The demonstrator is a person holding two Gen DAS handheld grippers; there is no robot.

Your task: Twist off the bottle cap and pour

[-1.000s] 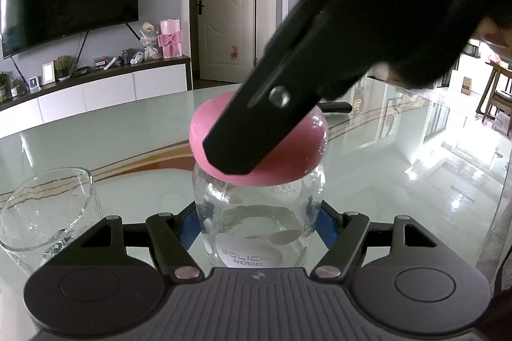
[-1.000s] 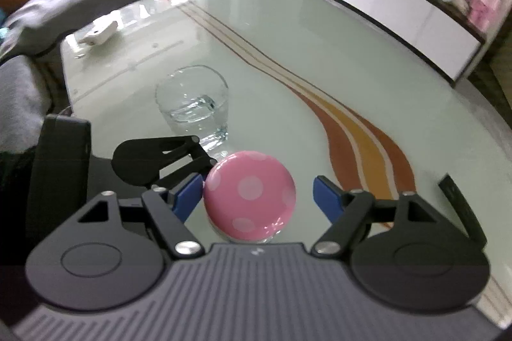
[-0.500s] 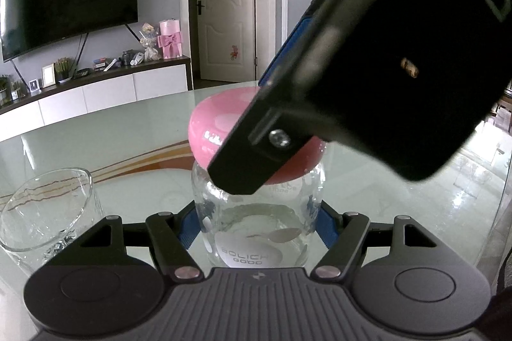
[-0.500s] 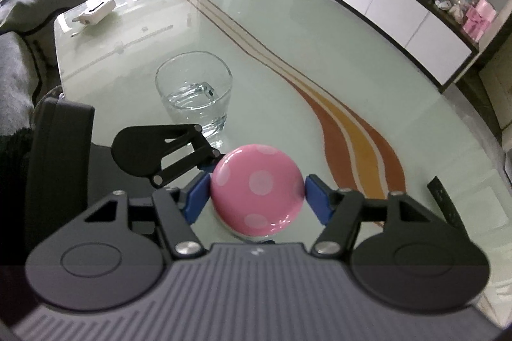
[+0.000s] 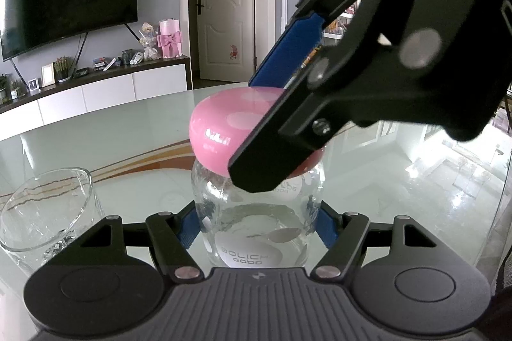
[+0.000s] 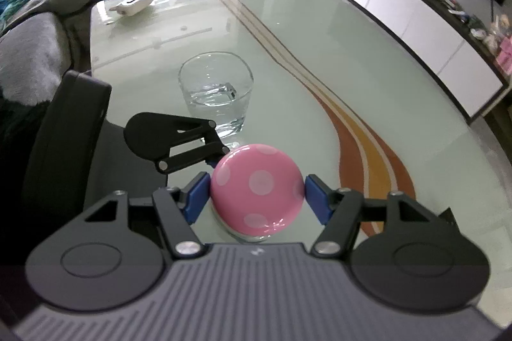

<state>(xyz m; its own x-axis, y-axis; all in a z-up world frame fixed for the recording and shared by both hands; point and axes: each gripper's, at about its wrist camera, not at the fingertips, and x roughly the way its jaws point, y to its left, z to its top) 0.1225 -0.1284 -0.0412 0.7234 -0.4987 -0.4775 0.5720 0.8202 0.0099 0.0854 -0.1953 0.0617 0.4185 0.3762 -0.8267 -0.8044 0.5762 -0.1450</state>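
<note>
At the frame centre, the right gripper (image 6: 257, 196) is now closing its 2 blue pads against the pink polka-dot dome cap (image 6: 257, 188), open a moment ago. The left gripper (image 5: 254, 225) is clamping the clear glass bottle (image 5: 256, 222); unscrewing looks ready to begin

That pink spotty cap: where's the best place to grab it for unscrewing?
Grip the pink cap across its widest rim, coming from above. It is a round dome on an upright bottle, and the right gripper already has a pad on each side there.

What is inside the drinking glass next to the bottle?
The glass holds a shallow layer of clear water at its bottom. Nothing else shows inside; its base is partly covered by the left gripper.
</note>
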